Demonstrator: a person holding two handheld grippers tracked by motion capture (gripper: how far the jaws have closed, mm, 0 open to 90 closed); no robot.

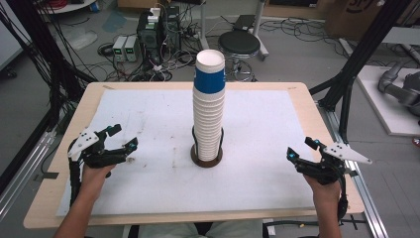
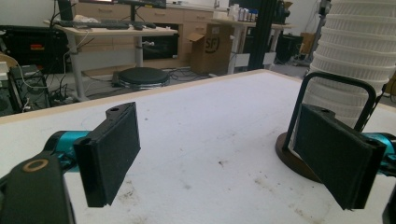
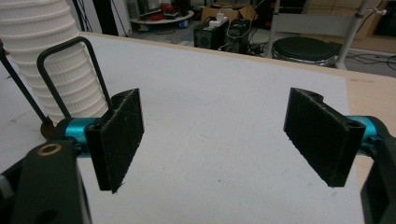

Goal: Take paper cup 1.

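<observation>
we see both idle | left gripper point(image 1: 121, 138) and right gripper point(image 1: 300, 149) jaws wide, nothing held | cup stack point(image 1: 209, 111) upright in holder point(image 1: 206, 157) between them, untouched | judged: unstacking not begun, all left

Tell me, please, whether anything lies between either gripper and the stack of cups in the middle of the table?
Nothing visible does. Bare white mat lies between the open left gripper, the open right gripper and the stack of cups in its holder.
</observation>
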